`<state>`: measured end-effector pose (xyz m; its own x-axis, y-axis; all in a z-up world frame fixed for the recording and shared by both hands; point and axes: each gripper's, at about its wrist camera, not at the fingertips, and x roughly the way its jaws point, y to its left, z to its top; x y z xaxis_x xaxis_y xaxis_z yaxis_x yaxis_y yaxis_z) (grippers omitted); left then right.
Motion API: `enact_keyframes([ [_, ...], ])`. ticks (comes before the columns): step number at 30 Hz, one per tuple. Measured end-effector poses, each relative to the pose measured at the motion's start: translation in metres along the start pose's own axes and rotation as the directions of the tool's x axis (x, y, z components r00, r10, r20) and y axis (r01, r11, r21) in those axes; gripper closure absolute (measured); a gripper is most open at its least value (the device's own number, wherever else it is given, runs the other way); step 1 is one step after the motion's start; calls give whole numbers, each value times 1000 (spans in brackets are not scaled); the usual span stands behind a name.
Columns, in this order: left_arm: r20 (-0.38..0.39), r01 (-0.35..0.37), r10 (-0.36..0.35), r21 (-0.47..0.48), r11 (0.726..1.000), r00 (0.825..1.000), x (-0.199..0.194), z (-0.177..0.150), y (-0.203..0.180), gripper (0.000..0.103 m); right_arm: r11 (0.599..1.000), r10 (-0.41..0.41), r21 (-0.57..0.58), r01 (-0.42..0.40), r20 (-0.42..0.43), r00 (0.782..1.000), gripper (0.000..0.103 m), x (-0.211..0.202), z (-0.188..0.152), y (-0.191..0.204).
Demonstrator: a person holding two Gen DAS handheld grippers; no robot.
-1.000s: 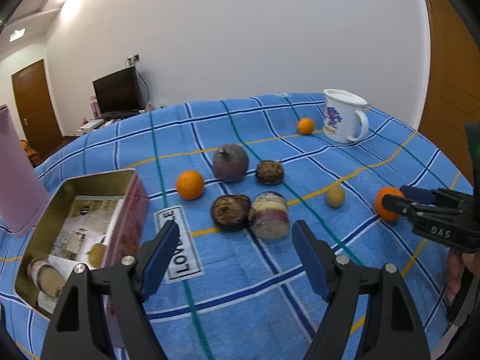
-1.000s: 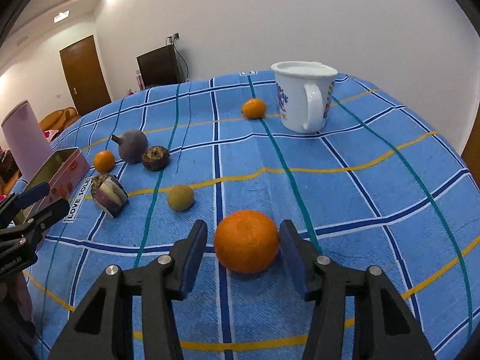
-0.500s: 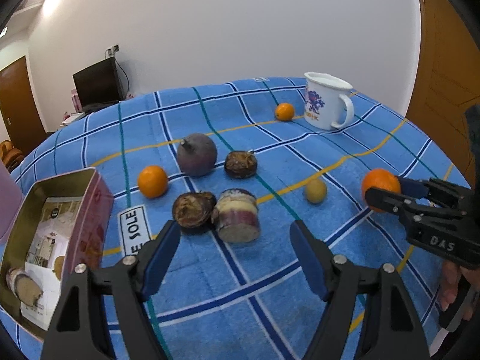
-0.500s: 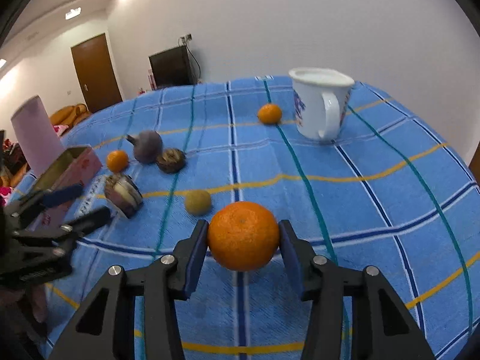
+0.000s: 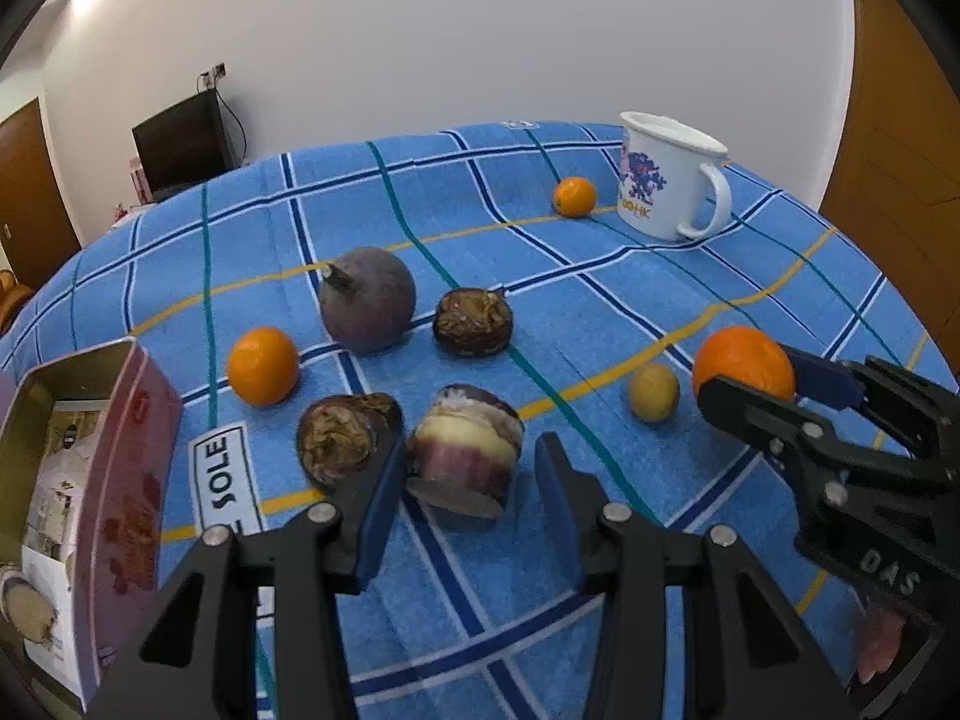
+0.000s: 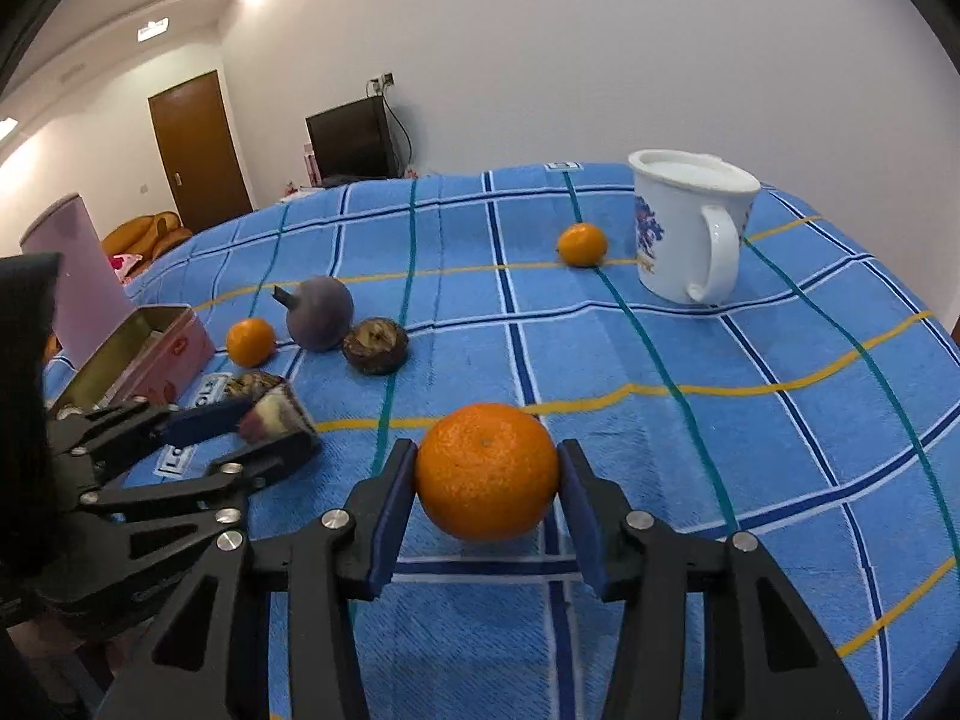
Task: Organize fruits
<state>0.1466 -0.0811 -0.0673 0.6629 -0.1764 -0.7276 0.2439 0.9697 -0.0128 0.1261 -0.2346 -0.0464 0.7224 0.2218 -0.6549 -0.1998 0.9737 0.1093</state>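
the right hand-held gripper point(image 6: 487, 480) is clamped on a large orange point(image 6: 487, 471) above the blue checked cloth point(image 6: 690, 444); the left hand-held gripper point(image 5: 465, 477) stands apart around a cut mangosteen half point(image 5: 465, 459).

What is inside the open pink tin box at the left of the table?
The pink tin box holds printed paper and one round pale item near its front corner. The image edge cuts off the rest.

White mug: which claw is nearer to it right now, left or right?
Right. The right claw, shut on the big orange, sits nearer the white mug. The left claw is further back, open around the cut purple fruit by the tin.
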Motion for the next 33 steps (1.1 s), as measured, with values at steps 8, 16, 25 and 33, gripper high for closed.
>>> enact_keyframes([
  [8,-51,16,-16,-12,1000,999,11,2,0,66,1000,9,-24,-9,9,1000,54,-1,0,7],
  [16,23,34,-33,-41,999,999,-5,-2,7,66,999,25,-22,-24,54,998,54,-10,-2,6],
  [25,86,27,-26,-6,1000,996,-19,-3,1,66,998,42,-51,-38,91,995,54,-17,-2,11],
  [33,134,14,-14,-1,1000,991,-29,-6,1,66,996,51,-72,-42,129,990,54,-25,-4,14],
])
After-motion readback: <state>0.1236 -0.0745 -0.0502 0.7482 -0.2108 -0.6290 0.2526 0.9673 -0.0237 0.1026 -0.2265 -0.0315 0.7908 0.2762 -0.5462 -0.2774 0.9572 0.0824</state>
